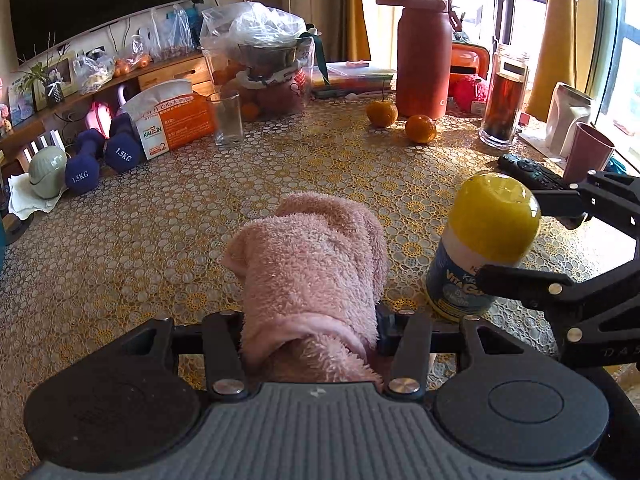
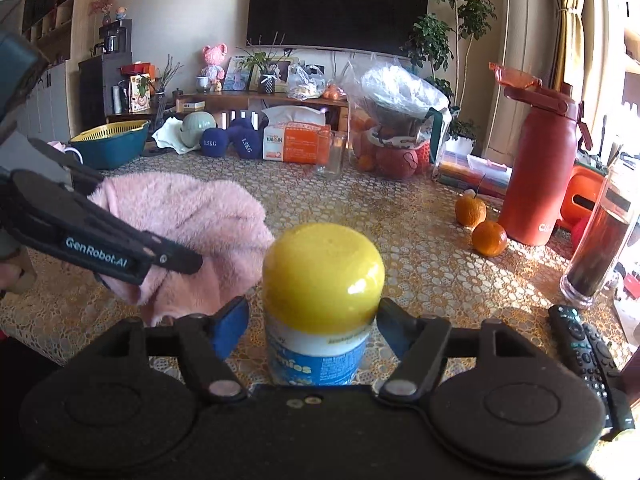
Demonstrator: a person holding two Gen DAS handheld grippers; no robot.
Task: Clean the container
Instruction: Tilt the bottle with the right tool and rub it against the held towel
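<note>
A bottle (image 1: 492, 216) with a yellow cap and blue label stands upright on the lace-patterned table (image 1: 160, 240). In the right wrist view the same bottle (image 2: 324, 272) sits between the fingers of my right gripper (image 2: 314, 316), which is open, with a gap at the blue left pad (image 2: 234, 322). My left gripper (image 1: 310, 320) is shut on a fluffy pink towel (image 1: 316, 248), bunched and sticking out past the fingers, just left of the bottle. From the right wrist, the towel (image 2: 192, 216) and left gripper (image 2: 168, 232) hang close to the cap's left side, apart from it.
Two oranges (image 1: 420, 128), a tall red flask (image 1: 424, 60) and a jar of dark liquid (image 1: 504, 100) stand behind the bottle. A remote (image 1: 532, 172) and pink cup (image 1: 588, 152) lie at right. A drinking glass (image 1: 228, 118), tissue box (image 1: 176, 120) and dumbbells (image 1: 100, 156) line the far left.
</note>
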